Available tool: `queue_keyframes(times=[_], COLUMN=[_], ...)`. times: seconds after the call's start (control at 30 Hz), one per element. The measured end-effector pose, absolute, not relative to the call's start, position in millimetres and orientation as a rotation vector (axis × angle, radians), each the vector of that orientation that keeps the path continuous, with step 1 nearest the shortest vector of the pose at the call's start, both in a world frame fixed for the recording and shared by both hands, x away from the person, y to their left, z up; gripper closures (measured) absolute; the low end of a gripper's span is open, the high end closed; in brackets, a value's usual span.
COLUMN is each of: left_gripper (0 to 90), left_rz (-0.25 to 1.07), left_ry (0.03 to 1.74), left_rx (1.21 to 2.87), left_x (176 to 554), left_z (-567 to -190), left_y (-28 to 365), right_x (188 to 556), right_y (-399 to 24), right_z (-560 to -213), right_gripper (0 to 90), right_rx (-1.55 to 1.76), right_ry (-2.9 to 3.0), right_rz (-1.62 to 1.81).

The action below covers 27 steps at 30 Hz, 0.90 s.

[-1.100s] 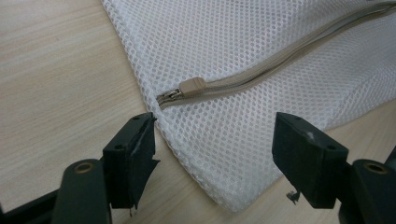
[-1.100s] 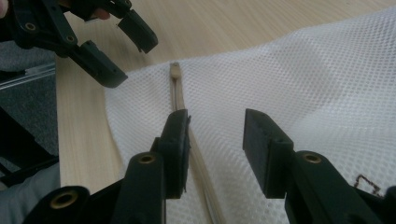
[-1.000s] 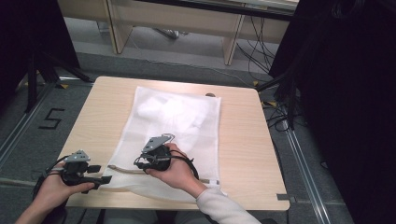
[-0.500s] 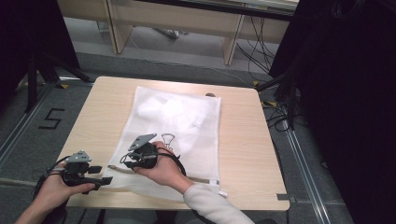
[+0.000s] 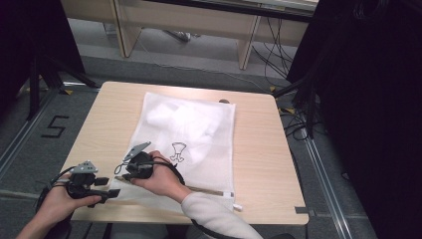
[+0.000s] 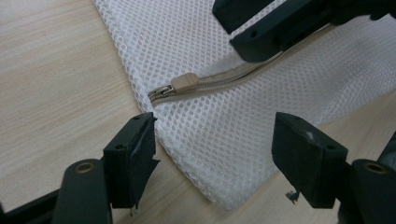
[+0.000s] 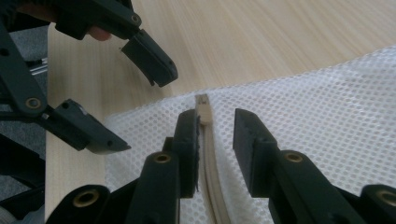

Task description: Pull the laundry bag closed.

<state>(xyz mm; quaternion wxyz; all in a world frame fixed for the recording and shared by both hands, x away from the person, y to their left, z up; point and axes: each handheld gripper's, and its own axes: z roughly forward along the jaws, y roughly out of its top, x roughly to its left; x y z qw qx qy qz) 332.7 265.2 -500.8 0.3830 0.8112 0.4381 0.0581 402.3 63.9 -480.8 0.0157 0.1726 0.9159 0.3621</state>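
Right tool (image 7: 212, 140) astride zipper (image 7: 205, 121), near bag's (image 5: 199, 134) corner edge

Right hand-held gripper (image 7: 215, 135) straddles beige zipper (image 7: 208, 154) of white mesh bag (image 7: 317, 116), jaws just closing, gap left, pads not pressing. Left hand-held gripper (image 7: 133, 107) sits wide open near the bag's corner, over the wooden surface (image 7: 261, 37).
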Motion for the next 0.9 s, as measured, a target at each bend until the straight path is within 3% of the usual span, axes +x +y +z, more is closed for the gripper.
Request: queue_keyframes(times=[0.9], left_gripper=[30.4], left_rz=[0.135], left_ry=[1.124], left_rx=[2.056], left_x=[333], left_z=[-502], left_y=[264], right_x=[414], right_y=[92], right_z=[-502], right_gripper=[76.1], right_rx=[0.612], right_ry=[2.927], right_rz=[1.072])
